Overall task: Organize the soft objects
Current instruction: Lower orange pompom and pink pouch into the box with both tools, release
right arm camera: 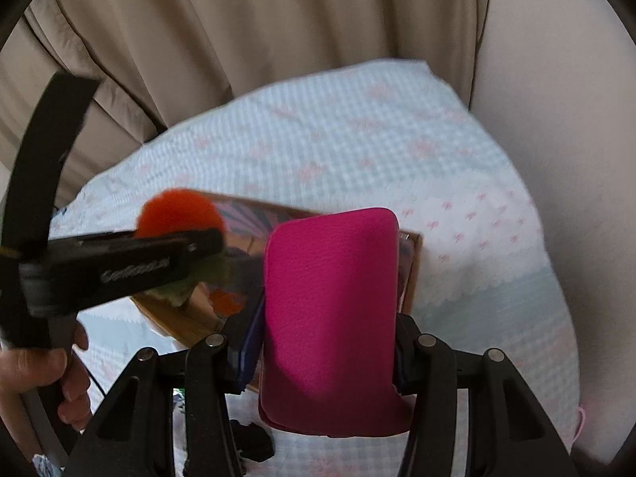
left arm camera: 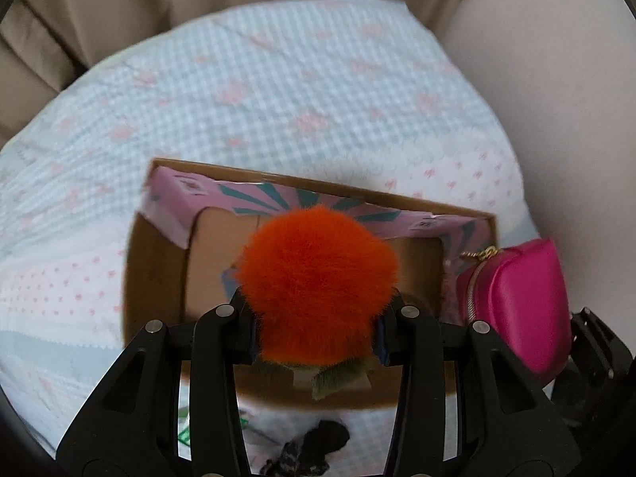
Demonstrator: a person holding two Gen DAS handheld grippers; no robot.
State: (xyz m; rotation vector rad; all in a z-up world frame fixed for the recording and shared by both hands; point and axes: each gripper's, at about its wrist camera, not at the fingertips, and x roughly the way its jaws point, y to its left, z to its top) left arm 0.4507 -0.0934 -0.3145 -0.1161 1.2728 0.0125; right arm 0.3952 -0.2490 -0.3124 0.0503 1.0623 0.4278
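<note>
My left gripper (left arm camera: 316, 324) is shut on a fluffy orange pom-pom (left arm camera: 318, 274) with a green furry base, held over an open cardboard box (left arm camera: 159, 270) with pink and teal printed flaps. My right gripper (right arm camera: 324, 342) is shut on a magenta zip pouch (right arm camera: 332, 310), held upright above the box's right end (right arm camera: 413, 262). In the left wrist view the pouch (left arm camera: 520, 298) shows at the right beside the box. In the right wrist view the left gripper (right arm camera: 119, 266) and the pom-pom (right arm camera: 179, 210) reach in from the left.
The box sits on a bed with a pale blue checked cover with pink flowers (left arm camera: 278, 79). Beige curtains (right arm camera: 198, 39) hang behind and a plain wall (right arm camera: 556, 119) is at the right. A small dark object (left arm camera: 314, 449) lies on the cover in front of the box.
</note>
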